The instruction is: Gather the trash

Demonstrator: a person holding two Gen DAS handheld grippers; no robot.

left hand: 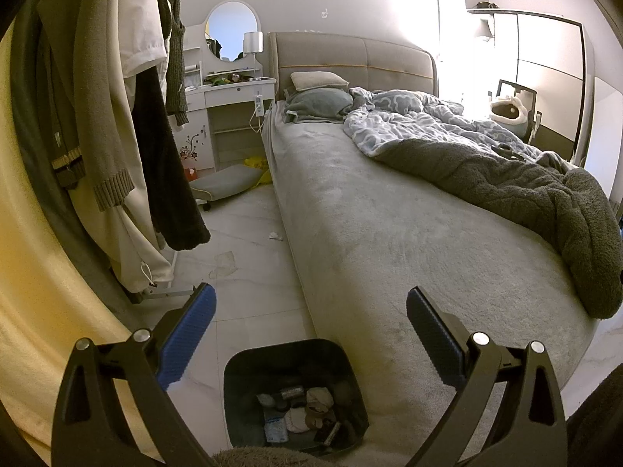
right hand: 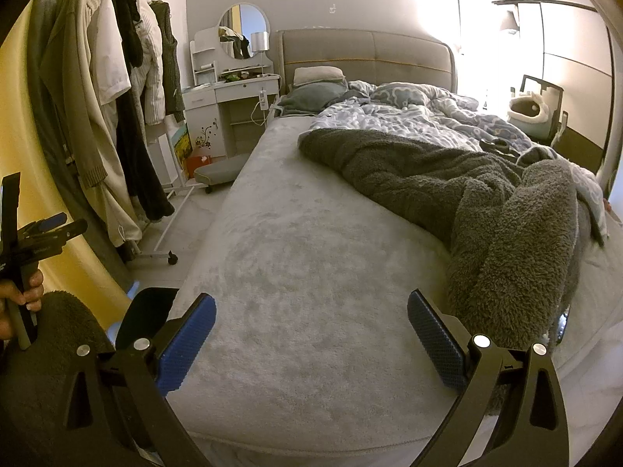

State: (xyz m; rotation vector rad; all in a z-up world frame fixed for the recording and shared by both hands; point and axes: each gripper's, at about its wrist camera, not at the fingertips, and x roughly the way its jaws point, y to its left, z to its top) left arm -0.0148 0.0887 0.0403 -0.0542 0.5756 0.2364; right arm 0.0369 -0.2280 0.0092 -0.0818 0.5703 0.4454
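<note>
Dark trash bin (left hand: 296, 397) beside bed (left hand: 389, 233), scraps heaped inside.

Bed (right hand: 311, 272) bears rumpled blankets (right hand: 447, 179); floor (left hand: 249, 225) carries bin (left hand: 296, 393).

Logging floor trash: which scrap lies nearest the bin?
The flat brownish wrapper beside the clothes rack; the small white crumpled scrap lies farther from the bin.

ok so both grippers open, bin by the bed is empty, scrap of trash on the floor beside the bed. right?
Not quite: the trash bin is not empty. The left wrist view shows wrappers and crumpled scraps in it. The rest holds: left gripper and right gripper are open, and a white scrap lies on the floor beside the bed.
</note>
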